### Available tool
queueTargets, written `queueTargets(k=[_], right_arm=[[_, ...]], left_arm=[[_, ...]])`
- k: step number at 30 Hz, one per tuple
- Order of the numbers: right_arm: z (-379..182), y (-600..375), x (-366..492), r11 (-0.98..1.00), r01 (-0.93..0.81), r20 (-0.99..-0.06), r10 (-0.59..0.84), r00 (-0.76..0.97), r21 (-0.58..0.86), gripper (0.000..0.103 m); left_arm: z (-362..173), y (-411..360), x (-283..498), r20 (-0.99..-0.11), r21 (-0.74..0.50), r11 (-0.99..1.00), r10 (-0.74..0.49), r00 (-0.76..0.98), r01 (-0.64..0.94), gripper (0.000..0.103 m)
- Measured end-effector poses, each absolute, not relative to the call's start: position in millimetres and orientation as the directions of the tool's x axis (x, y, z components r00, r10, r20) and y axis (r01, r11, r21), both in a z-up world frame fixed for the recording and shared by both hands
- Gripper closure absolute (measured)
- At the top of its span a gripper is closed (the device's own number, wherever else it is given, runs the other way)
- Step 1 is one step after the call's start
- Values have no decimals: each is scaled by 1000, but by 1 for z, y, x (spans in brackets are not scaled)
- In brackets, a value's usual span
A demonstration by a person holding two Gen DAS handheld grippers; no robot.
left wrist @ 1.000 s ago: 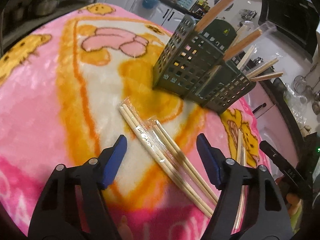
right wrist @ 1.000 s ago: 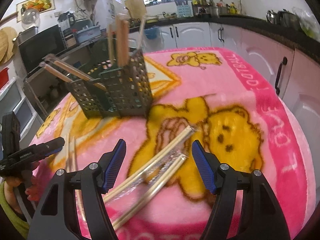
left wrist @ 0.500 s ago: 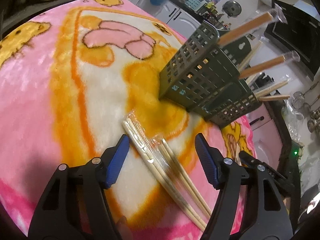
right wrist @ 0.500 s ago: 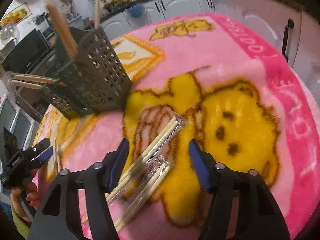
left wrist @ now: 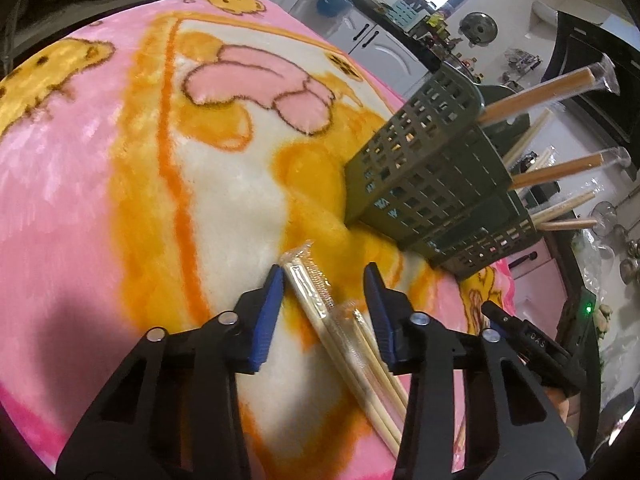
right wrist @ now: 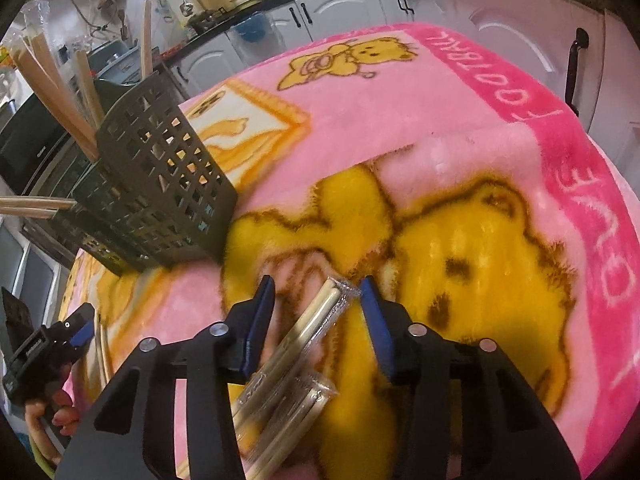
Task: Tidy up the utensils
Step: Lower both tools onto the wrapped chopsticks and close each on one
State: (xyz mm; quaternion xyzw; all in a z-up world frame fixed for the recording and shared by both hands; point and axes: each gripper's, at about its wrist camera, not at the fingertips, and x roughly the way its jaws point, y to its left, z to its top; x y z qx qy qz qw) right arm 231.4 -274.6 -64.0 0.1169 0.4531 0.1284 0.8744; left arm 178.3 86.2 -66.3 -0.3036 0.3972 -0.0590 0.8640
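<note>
Pale wooden chopsticks in clear wrappers [left wrist: 316, 300] are laid on the pink bear blanket [left wrist: 80, 200], their long axis slanting from the upper left, near the green perforated holder [left wrist: 420, 184], down to the lower right, where the ends are cut off behind the gripper body. The left gripper [left wrist: 324, 280] is set astride their upper ends; its jaws have just been closing to a narrow gap, the left pad just beside the wrapper, contact not discernible. A second wrapped pair [right wrist: 312, 328] is seen slanting from upper right to lower left between the pads of the right gripper [right wrist: 316, 292], whose jaws have likewise been closing; the lower ends are blurred and hidden. More chopsticks are stood tilted in the holder
</note>
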Motion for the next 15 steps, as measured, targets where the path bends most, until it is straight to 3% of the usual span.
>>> queueTargets(k=[4,15], right_arm=[[-65,-278,233,942,-105,-755,319,573,319,76],[-62,-285,232,921,-92,-707,352,613,379,95]], left_arm=[[-69,92,184,-650,-576,803,-338,681,-152,77],[-73,101,189,-645,-581,797,-329,690,-164,90]])
